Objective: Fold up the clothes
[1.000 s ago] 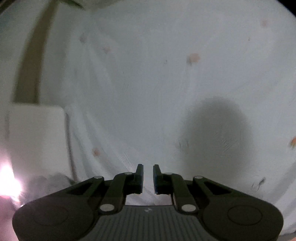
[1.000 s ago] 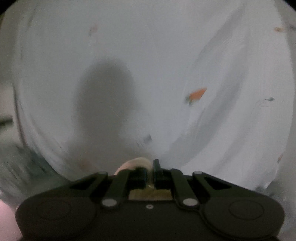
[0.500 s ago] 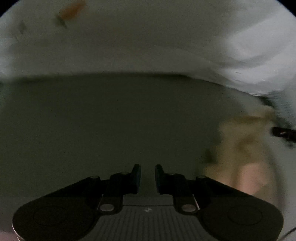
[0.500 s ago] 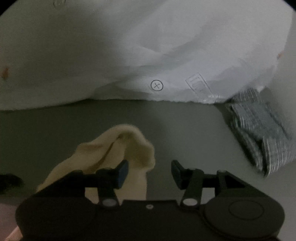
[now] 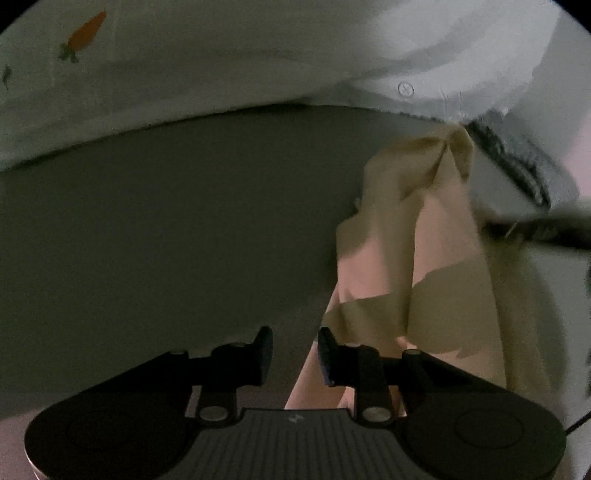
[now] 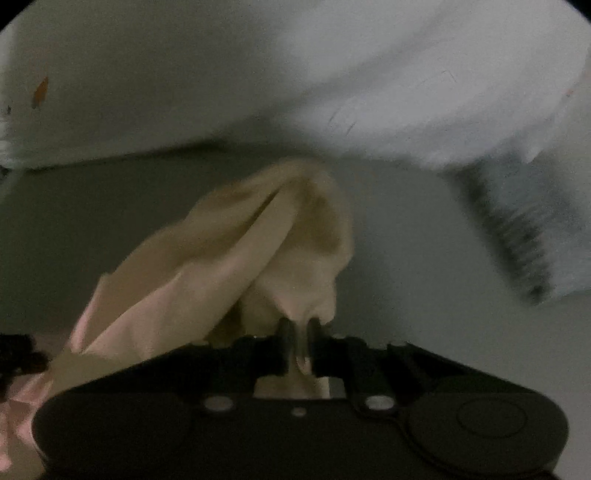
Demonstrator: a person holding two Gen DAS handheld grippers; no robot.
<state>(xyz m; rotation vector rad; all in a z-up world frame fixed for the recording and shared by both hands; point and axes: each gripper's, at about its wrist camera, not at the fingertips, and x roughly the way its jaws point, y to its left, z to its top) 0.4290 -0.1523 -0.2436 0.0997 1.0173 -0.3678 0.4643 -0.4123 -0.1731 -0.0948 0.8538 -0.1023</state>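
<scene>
Right wrist: right gripper (image 6: 299, 328) just closed, pinching crumpled cream cloth (image 6: 258, 236). Left gripper (image 5: 295, 347) opening (nothing between jaws), cloth to its right.

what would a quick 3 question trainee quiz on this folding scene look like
1. True or false: the right tool is shut on the cream garment.
2. What is printed on the white cloth? A) carrot B) star
3. Which tool has nothing between its jaws?
Key: 1 true. 2 A, the carrot. 3 the left tool; its jaws have just been opening, the garment beside it.
</scene>
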